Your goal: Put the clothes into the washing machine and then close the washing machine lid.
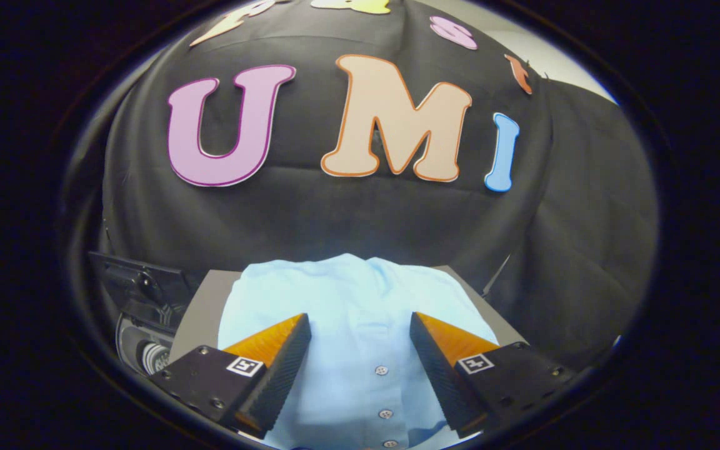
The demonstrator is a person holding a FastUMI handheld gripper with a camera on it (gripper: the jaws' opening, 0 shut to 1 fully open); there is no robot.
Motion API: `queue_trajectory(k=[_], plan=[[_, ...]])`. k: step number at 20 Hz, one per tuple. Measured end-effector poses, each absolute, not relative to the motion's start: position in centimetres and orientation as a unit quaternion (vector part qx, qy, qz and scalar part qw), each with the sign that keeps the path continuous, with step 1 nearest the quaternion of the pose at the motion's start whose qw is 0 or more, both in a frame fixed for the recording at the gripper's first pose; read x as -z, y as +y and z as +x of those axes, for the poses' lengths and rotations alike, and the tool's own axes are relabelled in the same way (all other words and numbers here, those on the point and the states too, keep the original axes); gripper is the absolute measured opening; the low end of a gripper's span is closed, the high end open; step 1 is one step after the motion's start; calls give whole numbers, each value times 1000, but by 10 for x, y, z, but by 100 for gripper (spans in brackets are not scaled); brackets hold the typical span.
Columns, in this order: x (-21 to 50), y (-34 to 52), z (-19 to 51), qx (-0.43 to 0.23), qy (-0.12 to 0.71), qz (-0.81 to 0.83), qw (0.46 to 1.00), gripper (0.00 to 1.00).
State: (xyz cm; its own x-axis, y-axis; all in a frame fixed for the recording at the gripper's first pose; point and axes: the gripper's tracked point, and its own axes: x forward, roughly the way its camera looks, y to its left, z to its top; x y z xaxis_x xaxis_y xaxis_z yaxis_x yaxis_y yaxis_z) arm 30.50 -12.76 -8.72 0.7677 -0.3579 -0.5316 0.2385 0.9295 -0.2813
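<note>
- The light blue shirt [350, 300] lies spread over a grey surface [200, 309], its button placket running toward me; three small buttons [381, 370] show in a line between my fingers.
- My gripper [360, 331] hangs above the shirt with its fingers spread wide apart, pinching nothing; whether the tips touch the cloth I cannot tell.
- The collar end of the shirt lies beyond the fingertips, near the far edge of the grey surface.
- Beside the grey surface, off my left finger, stands a dark piece of equipment [141, 294] with a rounded, ribbed part low down; what it is I cannot tell.
- Behind everything hangs the black cloth wall [310, 212] of the booth, draped in folds.
- Each finger carries a small square black-and-white marker [244, 366]; it holds no readable writing.
- I find no brand or label on the shirt.
</note>
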Motion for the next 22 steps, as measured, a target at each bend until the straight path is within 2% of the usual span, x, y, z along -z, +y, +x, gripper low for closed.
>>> queue_trajectory(k=[2, 7, 10, 12, 16, 19, 22], plan=[[106, -124, 299, 142, 359, -86, 919, 96], [110, -119, 299, 128, 372, -18, 919, 95], [111, -118, 302, 113, 377, -44, 918, 95], [113, -111, 301, 102, 381, -40, 918, 89], [111, -101, 307, 80, 370, -45, 924, 30], [111, -77, 298, 73, 367, -65, 925, 16], [114, -17, 286, 21, 360, -62, 931, 13]])
